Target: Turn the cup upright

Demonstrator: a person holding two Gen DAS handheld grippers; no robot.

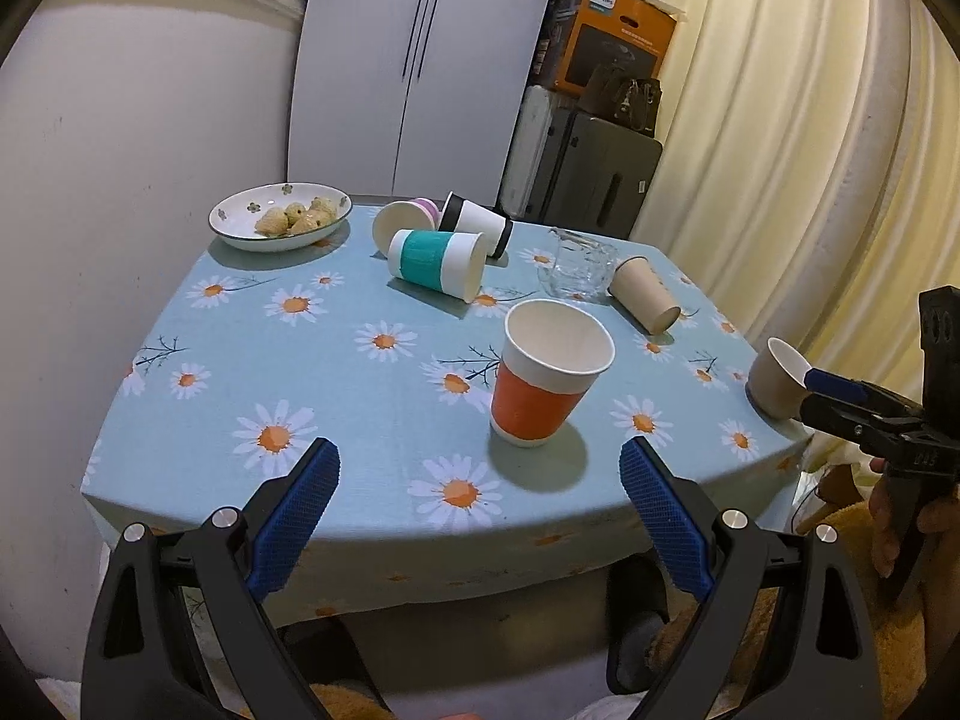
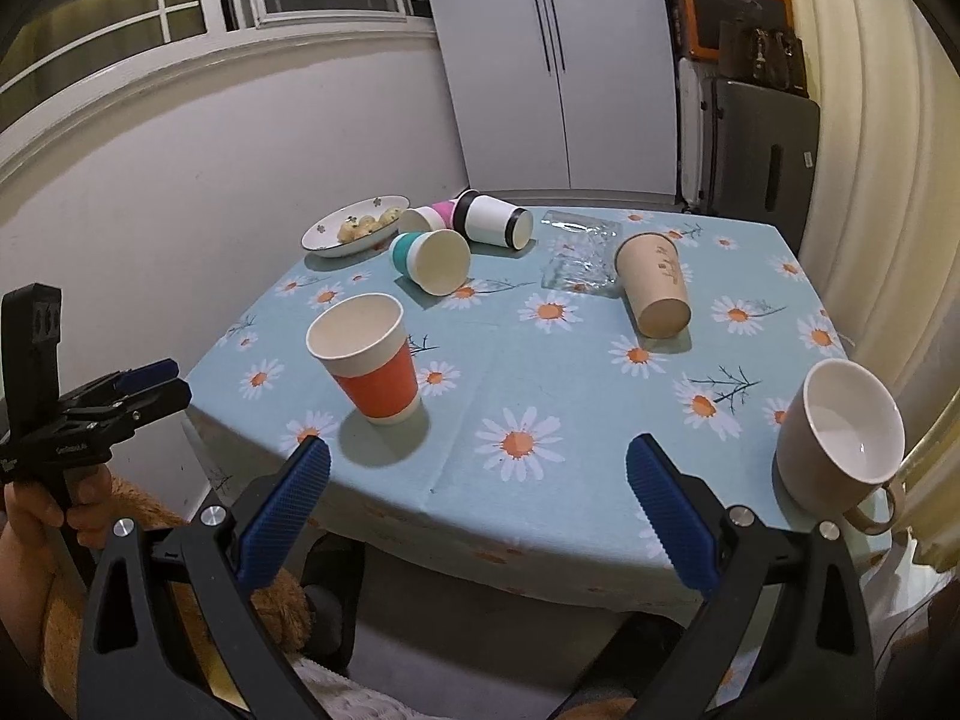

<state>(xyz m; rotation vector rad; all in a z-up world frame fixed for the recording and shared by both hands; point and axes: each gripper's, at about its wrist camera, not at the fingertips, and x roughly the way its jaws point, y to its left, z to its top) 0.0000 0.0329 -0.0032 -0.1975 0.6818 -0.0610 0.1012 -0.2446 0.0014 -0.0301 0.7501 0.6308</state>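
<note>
Both grippers were held back off the near edge of the counter [image 1: 336, 396], with nothing between their jaws. The left gripper [image 1: 480, 462] had its jaws spread wide, as did the right gripper [image 2: 479, 462].

The orange-sleeved cup [image 1: 543, 375] already stood upright near the front edge, closer to the left gripper, and apparently needed no flip. The grey mug [image 2: 837, 441] also stood mouth-up, at the near right corner.

Four paper cups lay on their sides farther back. The teal-sleeved cup [image 1: 437, 262] lay with its long axis roughly across the counter, mouth toward the right. The plain brown cup [image 2: 655, 283] lay with its long axis running front to back, base toward the grippers, on the right half of the counter. A black-banded cup [image 2: 492, 219] and a pink-banded cup [image 2: 427, 217] lay behind the teal one, beside a dish of food [image 2: 354, 227].

Judged by position, the brown cup fell to the right gripper and the teal cup to the left. Either grasp would call for jaws closing across the long axis.
</note>
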